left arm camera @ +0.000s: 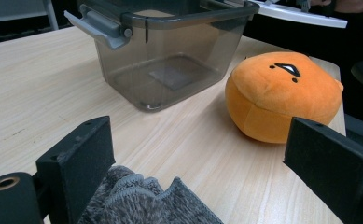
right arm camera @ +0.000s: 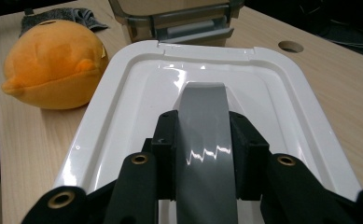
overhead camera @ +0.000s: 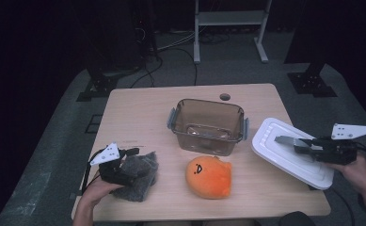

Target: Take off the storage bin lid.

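High view showed the right gripper (overhead camera: 289,141) clamped on the grey handle (right arm camera: 202,135) of a white lid (overhead camera: 284,157), which hung tilted over the table's (overhead camera: 138,108) right edge, just beside the smoky plastic box (overhead camera: 206,125). Its jaws pressed the handle from both sides (clear in the right gripper view). The left gripper (overhead camera: 124,160) rested on a grey cloth (overhead camera: 140,176) near the front left corner, jaws wide apart, the cloth (left arm camera: 142,200) lying between them unpinched. An orange plush toy (overhead camera: 209,176) sat in front of the box, between both grippers.
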`<state>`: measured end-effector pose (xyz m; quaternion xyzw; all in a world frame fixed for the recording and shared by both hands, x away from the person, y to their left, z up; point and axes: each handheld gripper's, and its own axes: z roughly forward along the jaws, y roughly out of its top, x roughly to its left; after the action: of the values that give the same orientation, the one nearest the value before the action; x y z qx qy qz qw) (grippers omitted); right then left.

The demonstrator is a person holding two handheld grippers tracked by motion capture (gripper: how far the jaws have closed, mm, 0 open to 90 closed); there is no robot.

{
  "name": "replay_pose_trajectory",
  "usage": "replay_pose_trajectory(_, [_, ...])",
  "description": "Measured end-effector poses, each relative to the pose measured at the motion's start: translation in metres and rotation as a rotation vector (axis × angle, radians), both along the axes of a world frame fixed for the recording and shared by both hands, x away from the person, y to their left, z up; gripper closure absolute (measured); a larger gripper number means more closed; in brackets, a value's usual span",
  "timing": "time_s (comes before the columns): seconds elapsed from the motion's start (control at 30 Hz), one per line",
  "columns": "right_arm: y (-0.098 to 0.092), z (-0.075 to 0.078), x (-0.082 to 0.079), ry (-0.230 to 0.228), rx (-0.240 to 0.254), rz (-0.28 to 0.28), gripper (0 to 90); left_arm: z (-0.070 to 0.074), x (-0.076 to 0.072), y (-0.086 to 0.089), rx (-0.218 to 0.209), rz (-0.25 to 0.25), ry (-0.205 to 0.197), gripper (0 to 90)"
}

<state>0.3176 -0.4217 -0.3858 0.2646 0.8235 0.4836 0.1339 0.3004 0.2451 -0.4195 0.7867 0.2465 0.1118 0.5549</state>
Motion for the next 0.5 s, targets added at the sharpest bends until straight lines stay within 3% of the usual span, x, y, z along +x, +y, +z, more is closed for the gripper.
replay_pose_trajectory(0.5, [0.007,-0.036,-0.004,0.041,0.0,0.012,66.2,0.001,0.0,0.0,-0.002,-0.002,-0.003,7.2])
